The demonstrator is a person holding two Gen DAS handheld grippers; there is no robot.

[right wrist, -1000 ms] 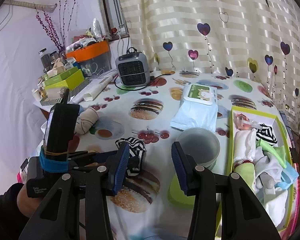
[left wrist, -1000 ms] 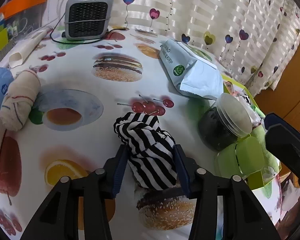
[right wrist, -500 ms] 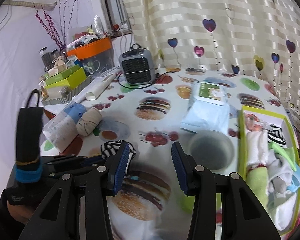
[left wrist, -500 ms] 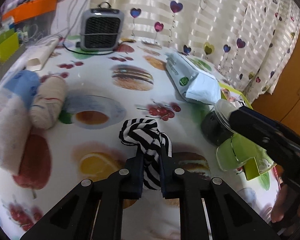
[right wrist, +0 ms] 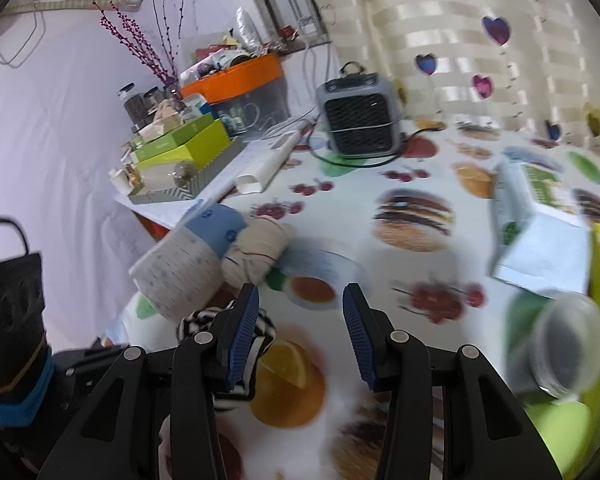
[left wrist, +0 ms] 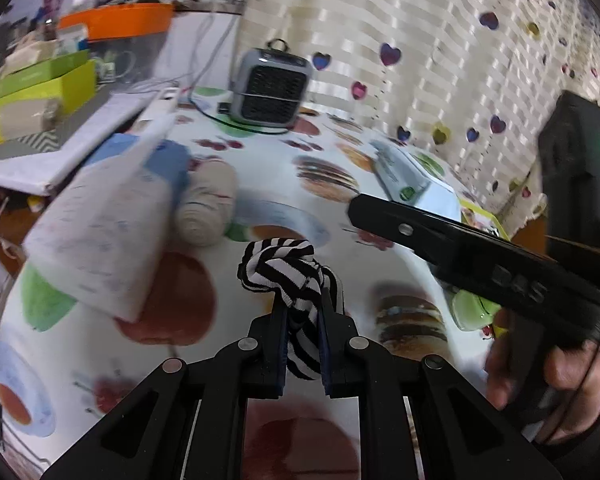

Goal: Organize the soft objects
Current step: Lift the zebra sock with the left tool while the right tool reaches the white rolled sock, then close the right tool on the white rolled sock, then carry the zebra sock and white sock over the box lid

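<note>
The left gripper [left wrist: 303, 340] clamps a striped sock [left wrist: 288, 276], bunched above the tablecloth [left wrist: 268, 160], its lower end hidden between the pads, while the right gripper [right wrist: 300, 336] hangs apart and empty, its left finger covering part of the sock, the background blurred.

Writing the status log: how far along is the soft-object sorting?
Done: cannot tell, since the tray is barely in view. In hand: left gripper is clamped on the striped sock. Right gripper is open and holds nothing. Left: the beige rolled sock lies on the table.
</note>
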